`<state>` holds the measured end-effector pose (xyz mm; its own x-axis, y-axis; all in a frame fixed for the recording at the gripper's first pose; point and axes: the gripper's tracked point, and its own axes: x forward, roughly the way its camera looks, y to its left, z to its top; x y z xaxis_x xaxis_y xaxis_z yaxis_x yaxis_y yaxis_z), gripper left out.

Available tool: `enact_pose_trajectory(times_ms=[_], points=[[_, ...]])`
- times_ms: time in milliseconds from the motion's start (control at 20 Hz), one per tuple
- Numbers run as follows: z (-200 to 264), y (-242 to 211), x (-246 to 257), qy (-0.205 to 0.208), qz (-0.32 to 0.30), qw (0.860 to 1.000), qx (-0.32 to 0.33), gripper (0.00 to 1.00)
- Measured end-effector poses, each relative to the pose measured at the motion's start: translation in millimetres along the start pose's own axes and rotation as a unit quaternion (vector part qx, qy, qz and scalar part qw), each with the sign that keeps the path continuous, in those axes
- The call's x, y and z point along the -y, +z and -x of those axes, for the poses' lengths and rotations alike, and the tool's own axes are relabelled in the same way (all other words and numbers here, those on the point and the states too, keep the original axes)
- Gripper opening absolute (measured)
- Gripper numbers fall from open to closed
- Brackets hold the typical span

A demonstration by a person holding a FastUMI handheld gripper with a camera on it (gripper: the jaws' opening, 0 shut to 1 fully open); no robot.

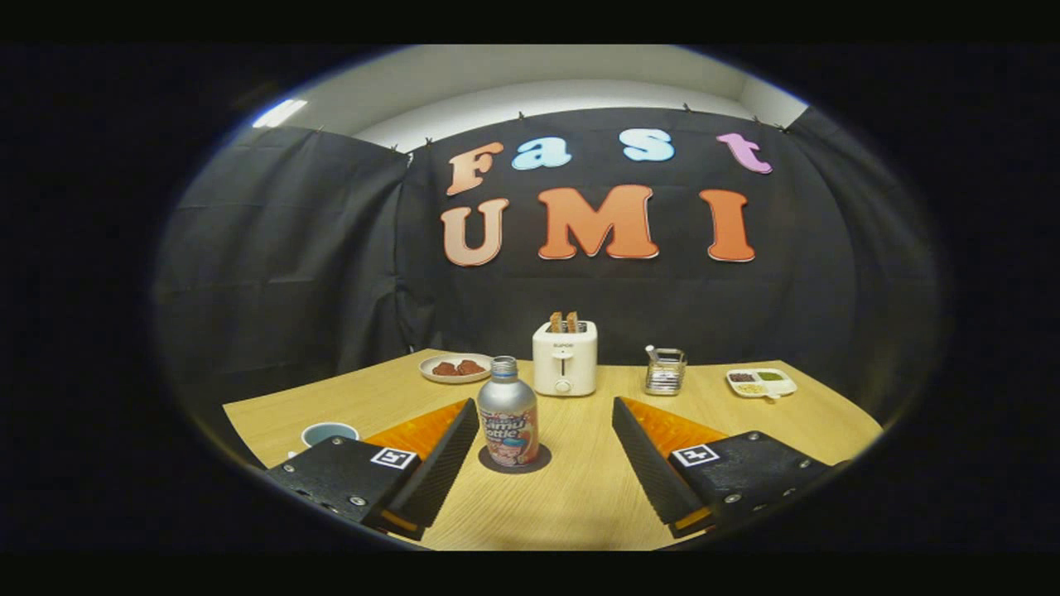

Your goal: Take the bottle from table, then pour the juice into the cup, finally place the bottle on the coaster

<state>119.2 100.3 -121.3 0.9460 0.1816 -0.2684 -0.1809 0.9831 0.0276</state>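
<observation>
A silver bottle point(508, 411) with a printed label and a screw cap stands upright on a dark round coaster point(515, 459) on the wooden table point(580, 488). It is just ahead of my fingers, nearer the left one. My gripper point(546, 411) is open, its fingers spread wide, and neither finger touches the bottle. A blue-grey cup point(329, 432) sits on the table to the left, beyond the left finger point(439, 463) and partly hidden by it.
Further back stand a white toaster point(565, 358) with two slices in it, a plate of brown pieces point(455, 367) to its left, a small metal holder point(665, 370) and a divided white dish point(761, 382) to its right. Black cloth walls close the booth.
</observation>
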Motion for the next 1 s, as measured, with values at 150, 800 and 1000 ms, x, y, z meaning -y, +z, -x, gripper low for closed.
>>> enact_pose_trajectory(times_ms=[150, 800, 1000], points=[[18.6, -1.7, 9.3, -0.008, 0.005, 1.0, 0.004, 0.96], [71.4, 15.1, 41.3, -0.025, 0.046, 0.998, 0.043, 0.96], [76.7, 15.4, 57.4, -0.036, 0.023, 0.998, 0.049, 0.96]])
